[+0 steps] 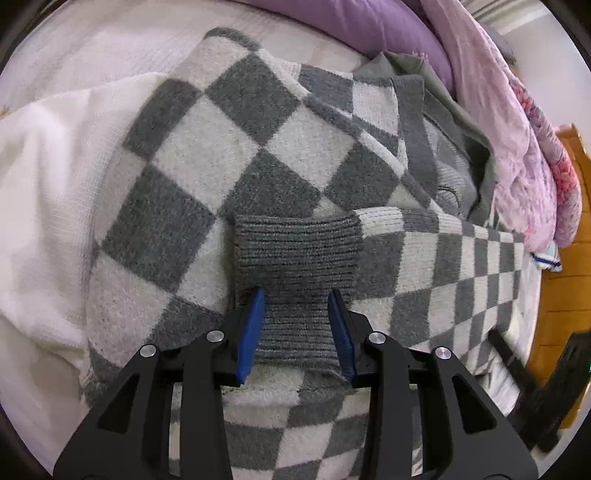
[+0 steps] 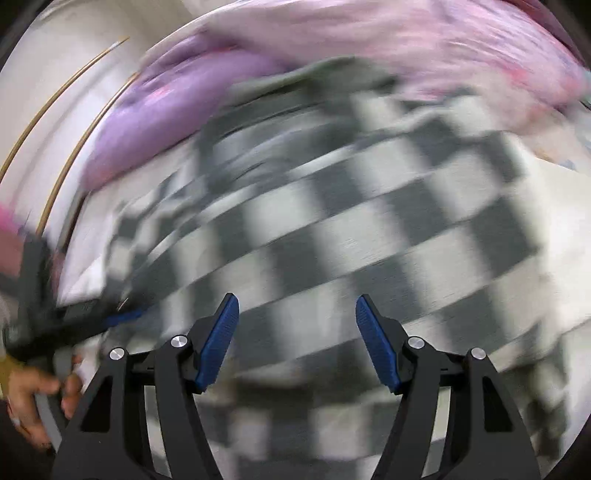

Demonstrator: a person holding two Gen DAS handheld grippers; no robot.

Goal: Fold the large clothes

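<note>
A grey and white checkered sweater lies spread on the bed. Its grey ribbed cuff lies across the body, at the end of a sleeve folded in from the right. My left gripper straddles the cuff, jaws part closed with the ribbed knit bunched between the blue pads. In the right wrist view the sweater is motion-blurred. My right gripper is open and empty above it. The left gripper shows at the left edge with a hand on it.
A white knitted garment lies left of the sweater. An olive garment lies behind it. Purple pillow and pink floral quilt lie at the back right. The wooden bed frame is at right.
</note>
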